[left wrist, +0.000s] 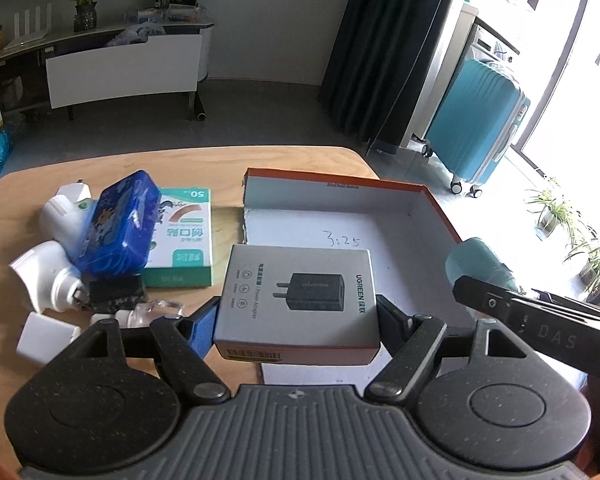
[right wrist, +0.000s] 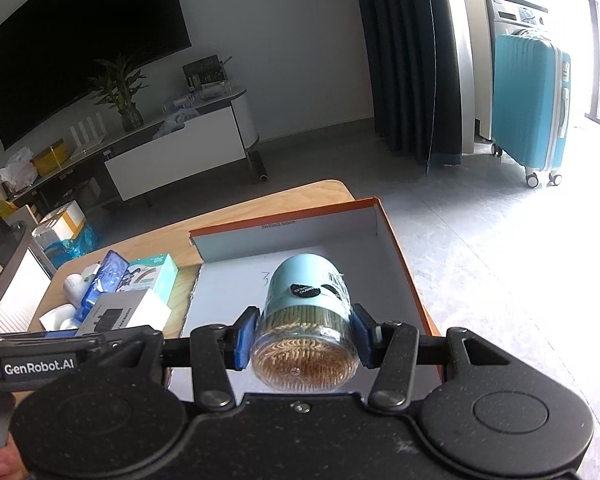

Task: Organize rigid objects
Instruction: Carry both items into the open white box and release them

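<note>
My left gripper (left wrist: 296, 320) is shut on a grey UGREEN power adapter box (left wrist: 300, 296) and holds it over the near left edge of the orange-rimmed white cardboard box (left wrist: 404, 216). My right gripper (right wrist: 304, 340) is shut on a teal-lidded jar of toothpicks (right wrist: 306, 320), held on its side above the same cardboard box (right wrist: 384, 232). The jar's teal lid (left wrist: 476, 260) and the right gripper's body show at the right of the left wrist view. The adapter box (right wrist: 120, 314) shows at the left of the right wrist view.
On the wooden table (left wrist: 204, 164) left of the cardboard box lie a blue tin (left wrist: 118, 226), a green-and-white plaster box (left wrist: 184, 240), white plugs (left wrist: 44, 276), a small white block (left wrist: 46, 338) and small clear bottles (left wrist: 148, 314). A teal suitcase (left wrist: 476, 128) stands on the floor beyond.
</note>
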`<state>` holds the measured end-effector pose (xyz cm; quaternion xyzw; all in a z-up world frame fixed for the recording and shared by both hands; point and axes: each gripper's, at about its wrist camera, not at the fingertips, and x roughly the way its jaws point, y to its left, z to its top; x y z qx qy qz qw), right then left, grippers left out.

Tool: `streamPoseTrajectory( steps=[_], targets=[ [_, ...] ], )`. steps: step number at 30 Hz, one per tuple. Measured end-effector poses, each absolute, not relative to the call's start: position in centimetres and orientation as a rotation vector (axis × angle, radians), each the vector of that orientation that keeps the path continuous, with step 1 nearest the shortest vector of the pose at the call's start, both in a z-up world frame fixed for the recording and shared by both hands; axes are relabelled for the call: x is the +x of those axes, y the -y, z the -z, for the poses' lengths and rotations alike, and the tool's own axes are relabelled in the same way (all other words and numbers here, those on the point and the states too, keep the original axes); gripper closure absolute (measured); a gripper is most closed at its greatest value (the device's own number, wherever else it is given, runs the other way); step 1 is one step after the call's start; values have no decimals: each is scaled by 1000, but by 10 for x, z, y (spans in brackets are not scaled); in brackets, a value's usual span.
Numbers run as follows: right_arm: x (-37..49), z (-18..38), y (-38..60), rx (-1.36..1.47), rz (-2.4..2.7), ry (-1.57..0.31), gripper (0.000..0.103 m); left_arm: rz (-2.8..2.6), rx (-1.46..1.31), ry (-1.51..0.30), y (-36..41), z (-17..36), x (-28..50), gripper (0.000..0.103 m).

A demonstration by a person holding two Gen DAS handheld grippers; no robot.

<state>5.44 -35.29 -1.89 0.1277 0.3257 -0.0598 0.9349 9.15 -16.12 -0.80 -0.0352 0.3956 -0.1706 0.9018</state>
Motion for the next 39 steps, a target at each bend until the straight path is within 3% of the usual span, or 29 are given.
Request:
streamPoseTrajectory(
  steps=[25,31,39],
  targets=[
    [159,40,392,215,138,-730,44,347,-58,-851,213,24,167,24],
    [160,32,407,238,140,-660,34,357,-112,-874,219,31,183,24],
    [119,12,415,267,156,-606,34,376,-91,-884,221,29,169,4]
  ],
)
